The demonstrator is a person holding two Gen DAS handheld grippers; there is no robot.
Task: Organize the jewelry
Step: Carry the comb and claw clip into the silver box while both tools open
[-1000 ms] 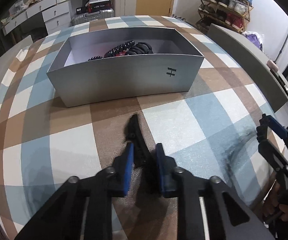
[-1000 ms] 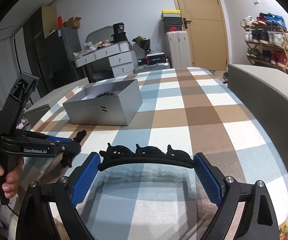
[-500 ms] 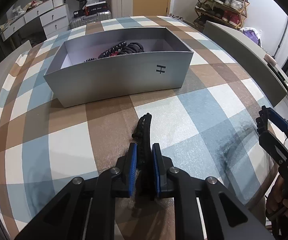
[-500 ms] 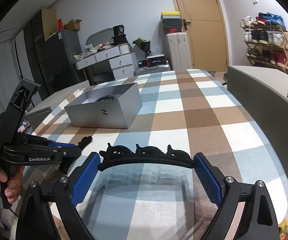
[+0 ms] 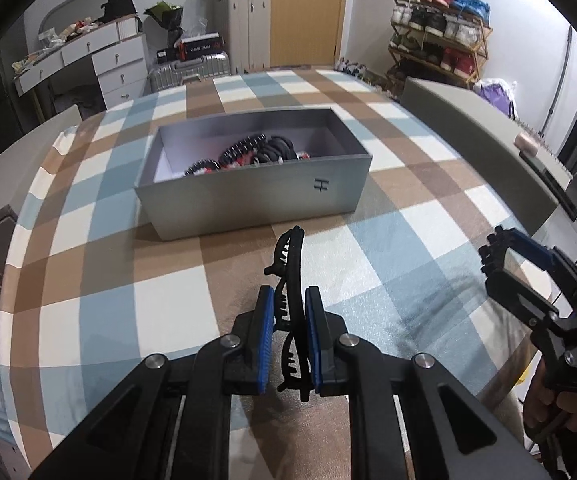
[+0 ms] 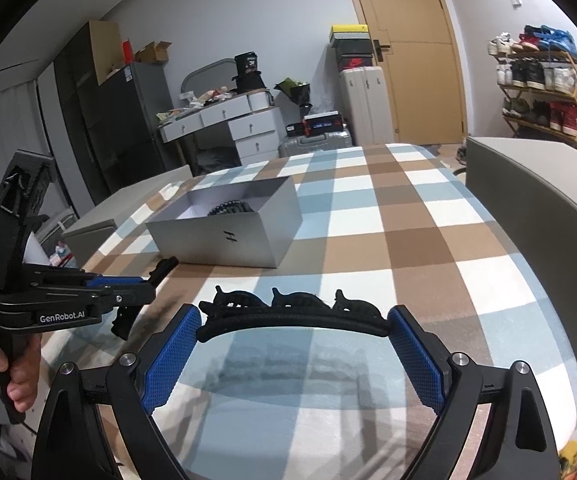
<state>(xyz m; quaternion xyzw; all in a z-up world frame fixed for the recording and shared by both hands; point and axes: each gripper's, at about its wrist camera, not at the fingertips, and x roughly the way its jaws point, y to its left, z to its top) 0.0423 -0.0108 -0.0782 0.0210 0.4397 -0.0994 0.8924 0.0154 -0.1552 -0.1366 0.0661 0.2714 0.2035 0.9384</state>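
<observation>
Box [image 5: 248,200] on checked cloth [image 5: 388,248] holds black hair accessories [image 5: 256,152].

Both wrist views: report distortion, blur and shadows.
Left wrist view: fisheye bends the checked table into a dome, corners black; silver box slightly soft; the left gripper with its black hair clip is sharp. Right wrist view: door frame bows; the black headband casts a soft shadow on the cloth below.
</observation>
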